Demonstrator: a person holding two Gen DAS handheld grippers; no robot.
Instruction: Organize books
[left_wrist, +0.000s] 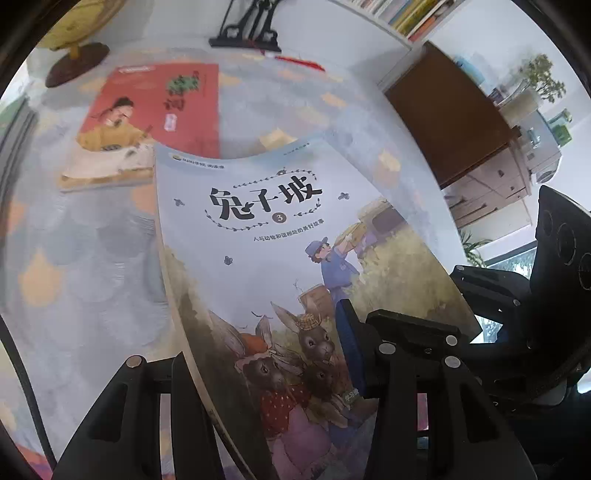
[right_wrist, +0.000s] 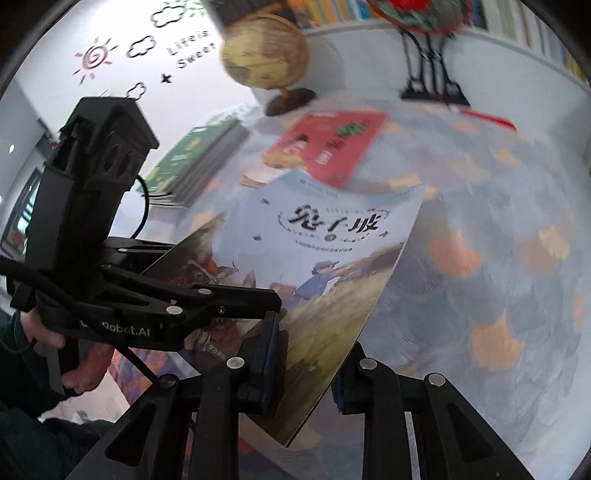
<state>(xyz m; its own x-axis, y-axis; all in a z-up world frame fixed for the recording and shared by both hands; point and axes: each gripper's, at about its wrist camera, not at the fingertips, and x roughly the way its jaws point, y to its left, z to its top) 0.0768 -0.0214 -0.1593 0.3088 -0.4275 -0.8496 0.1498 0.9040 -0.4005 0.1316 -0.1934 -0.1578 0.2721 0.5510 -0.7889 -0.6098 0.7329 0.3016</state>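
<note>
Left wrist view: the left gripper (left_wrist: 273, 362) is clamped on the near edge of the pale blue rabbit book (left_wrist: 280, 258), lifted at a tilt above the patterned tablecloth (left_wrist: 81, 266); a red book (left_wrist: 147, 122) lies flat beyond it. Right wrist view: the right gripper (right_wrist: 310, 373) pinches the same book's lower corner, with a green book stack (right_wrist: 192, 155) and a globe (right_wrist: 264, 55) behind.

The patterned table (left_wrist: 81, 266) carries a red book (left_wrist: 155, 110) and a globe (right_wrist: 266, 55).

Rabbit book (left_wrist: 266, 236) before poet book (left_wrist: 147, 122) — globe (right_wrist: 264, 55) behind.
</note>
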